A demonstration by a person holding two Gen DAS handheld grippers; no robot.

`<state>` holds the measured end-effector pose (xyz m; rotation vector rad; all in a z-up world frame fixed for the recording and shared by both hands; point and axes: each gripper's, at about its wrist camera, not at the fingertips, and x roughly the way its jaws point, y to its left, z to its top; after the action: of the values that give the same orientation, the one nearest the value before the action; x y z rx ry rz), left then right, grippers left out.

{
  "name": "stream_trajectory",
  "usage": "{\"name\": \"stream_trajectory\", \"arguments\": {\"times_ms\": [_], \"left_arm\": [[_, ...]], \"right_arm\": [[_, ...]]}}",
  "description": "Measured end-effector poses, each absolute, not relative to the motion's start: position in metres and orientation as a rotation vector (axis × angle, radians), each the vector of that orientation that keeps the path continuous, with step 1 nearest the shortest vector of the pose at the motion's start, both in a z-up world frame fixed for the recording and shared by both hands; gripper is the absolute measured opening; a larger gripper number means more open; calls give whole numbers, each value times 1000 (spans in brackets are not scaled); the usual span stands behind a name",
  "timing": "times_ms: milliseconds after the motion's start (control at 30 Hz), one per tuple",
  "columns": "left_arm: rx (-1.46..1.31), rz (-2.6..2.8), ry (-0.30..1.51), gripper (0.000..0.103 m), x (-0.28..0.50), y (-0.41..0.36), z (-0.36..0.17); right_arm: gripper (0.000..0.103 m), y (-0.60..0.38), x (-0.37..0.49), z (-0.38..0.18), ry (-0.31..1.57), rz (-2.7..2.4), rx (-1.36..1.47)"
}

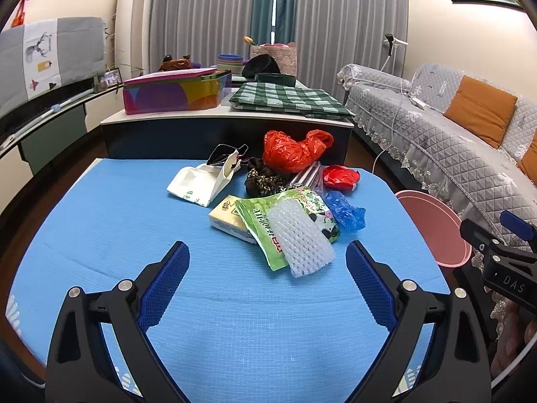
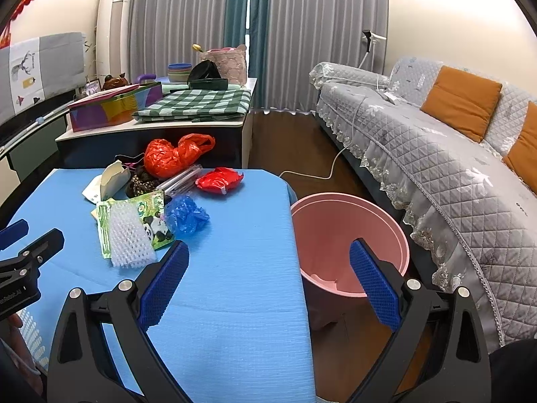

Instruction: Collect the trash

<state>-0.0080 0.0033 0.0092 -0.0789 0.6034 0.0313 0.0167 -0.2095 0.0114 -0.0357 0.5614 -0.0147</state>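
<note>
A heap of trash lies on the blue mat (image 1: 134,235): a white foam net (image 1: 300,240) on a green wrapper (image 1: 261,231), a yellow tissue pack (image 1: 225,216), a blue bag (image 1: 345,210), a red wrapper (image 1: 340,176), an orange bag (image 1: 292,149) and a torn white box (image 1: 201,183). My left gripper (image 1: 267,268) is open just short of the foam net, nothing between its fingers. My right gripper (image 2: 269,268) is open over the mat's right edge, beside the pink bin (image 2: 349,235). The foam net (image 2: 129,238) lies left of it.
The pink bin (image 1: 433,225) stands on the floor at the mat's right side. A low table (image 1: 228,119) with a colourful box (image 1: 174,92) and a checked cloth (image 1: 288,97) stands behind the heap. A grey sofa (image 2: 436,154) with orange cushions runs along the right.
</note>
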Motion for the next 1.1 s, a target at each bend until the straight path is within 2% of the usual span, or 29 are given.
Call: {"name": "stream_trajectory", "arguments": {"times_ms": [1100], "left_arm": [[-76,22,607,91,-8,-2,9]], "right_arm": [[95,-208,13,15,547,-14,-36]]}}
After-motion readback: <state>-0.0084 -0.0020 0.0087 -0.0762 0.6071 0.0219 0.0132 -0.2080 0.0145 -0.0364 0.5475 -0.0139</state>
